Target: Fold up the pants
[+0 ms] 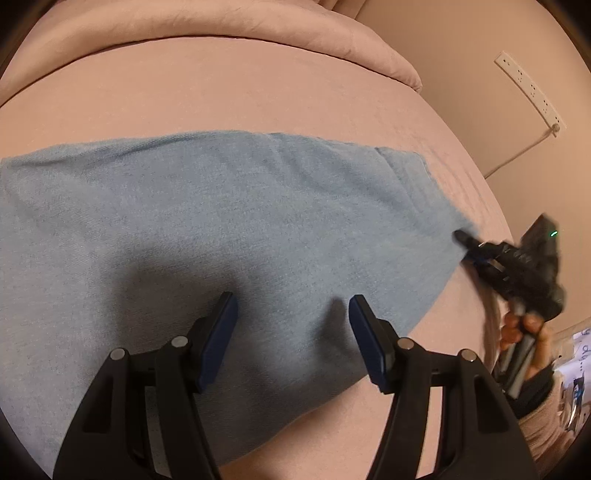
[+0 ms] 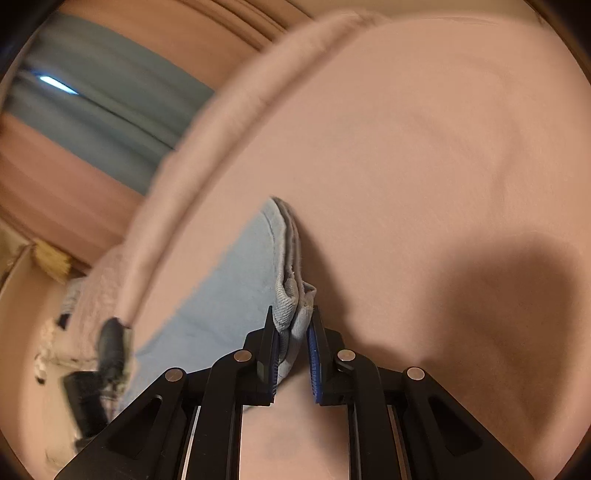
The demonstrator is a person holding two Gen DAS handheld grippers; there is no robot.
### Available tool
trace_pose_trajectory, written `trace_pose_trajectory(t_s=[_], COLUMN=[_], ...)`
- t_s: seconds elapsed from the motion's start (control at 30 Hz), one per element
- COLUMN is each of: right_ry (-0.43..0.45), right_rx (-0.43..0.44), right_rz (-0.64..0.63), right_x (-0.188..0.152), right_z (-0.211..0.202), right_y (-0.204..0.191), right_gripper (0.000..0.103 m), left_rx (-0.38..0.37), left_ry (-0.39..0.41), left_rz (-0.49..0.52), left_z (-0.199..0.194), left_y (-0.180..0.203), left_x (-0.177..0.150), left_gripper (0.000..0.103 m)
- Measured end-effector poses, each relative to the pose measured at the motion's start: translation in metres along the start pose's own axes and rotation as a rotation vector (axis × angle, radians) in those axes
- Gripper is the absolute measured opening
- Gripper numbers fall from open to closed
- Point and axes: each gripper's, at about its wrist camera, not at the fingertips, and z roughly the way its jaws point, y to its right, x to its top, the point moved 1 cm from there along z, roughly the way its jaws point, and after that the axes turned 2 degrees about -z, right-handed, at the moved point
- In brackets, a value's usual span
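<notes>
Light blue denim pants lie flat across a pink bed. My left gripper is open and hovers just above the cloth near its front edge, holding nothing. My right gripper grips the pants' right corner in the left wrist view. In the right wrist view the right gripper is shut on the bunched hem of the pants, which stretch away to the left.
The pink bed sheet surrounds the pants. A folded pink blanket lies at the far side. A white power strip with its cord lies on the floor to the right. The bed edge curves at the right.
</notes>
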Motion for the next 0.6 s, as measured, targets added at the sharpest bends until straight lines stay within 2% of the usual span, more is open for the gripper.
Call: trace_pose_trajectory(t_s=[0.07, 0.13, 0.23, 0.33, 0.43, 0.53, 0.6], right_ry=[0.016, 0.020, 0.011, 0.007, 0.003, -0.001, -0.006], right_rx=[0.036, 0.029, 0.032, 0.035, 0.035, 0.038, 0.037], right_rz=[0.025, 0.008, 0.014, 0.020, 0.024, 0.023, 0.015], right_x=[-0.001, 0.000, 0.001, 0.000, 0.000, 0.000, 0.001], right_z=[0.000, -0.004, -0.006, -0.008, -0.006, -0.005, -0.004], right_y=[0.006, 0.003, 0.001, 0.004, 0.006, 0.006, 0.005], right_gripper=[0.013, 0.013, 0.013, 0.016, 0.016, 0.016, 0.016], left_rx=[0.005, -0.003, -0.077, -0.156, -0.164, -0.189, -0.224], left_ry=[-0.005, -0.005, 0.017, 0.003, -0.023, -0.061, -0.056], left_rz=[-0.020, -0.028, -0.036, -0.053, -0.066, -0.135, -0.189], left_z=[-0.004, -0.003, 0.000, 0.012, 0.034, 0.050, 0.050], left_y=[-0.001, 0.004, 0.023, 0.042, 0.058, 0.055, 0.046], left_x=[0.001, 0.006, 0.015, 0.024, 0.032, 0.030, 0.030], left_gripper=[0.063, 0.063, 0.063, 0.063, 0.063, 0.063, 0.062])
